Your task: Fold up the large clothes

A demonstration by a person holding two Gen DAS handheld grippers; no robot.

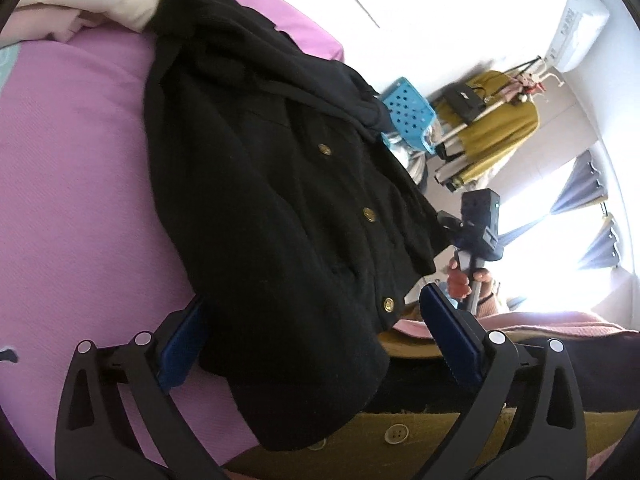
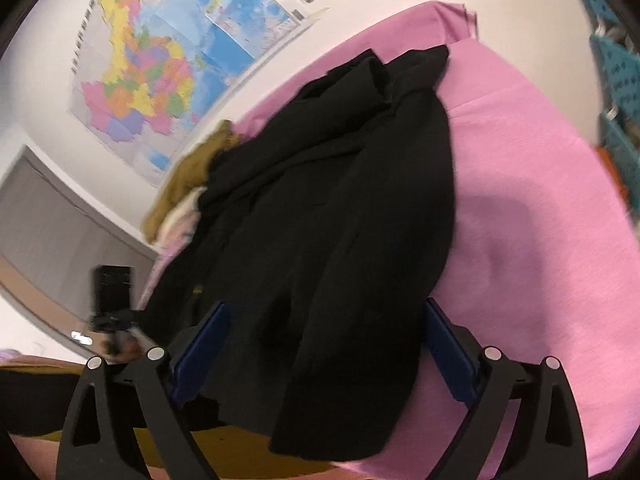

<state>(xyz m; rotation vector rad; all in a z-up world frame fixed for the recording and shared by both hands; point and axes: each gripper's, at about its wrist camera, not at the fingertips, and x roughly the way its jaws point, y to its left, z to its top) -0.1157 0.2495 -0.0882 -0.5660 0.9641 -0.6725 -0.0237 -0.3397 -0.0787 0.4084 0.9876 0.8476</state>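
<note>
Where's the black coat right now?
The black coat lies spread on the pink bed cover, its hem at the near edge, between both grippers' open jaws in each wrist view.

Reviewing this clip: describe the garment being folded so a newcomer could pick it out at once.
Find the pink bed that fills most of both views. Across it, running toward the grippers, lies the black coat, its hem hanging over the near edge. Its row of gold buttons and dark colour separate it from the cream and mustard clothes heaped at the far end.

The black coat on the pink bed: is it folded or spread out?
Spread out lengthwise, rumpled. The black coat shows its front with brass buttons in a row on the pink bed; no neat fold shows.
</note>
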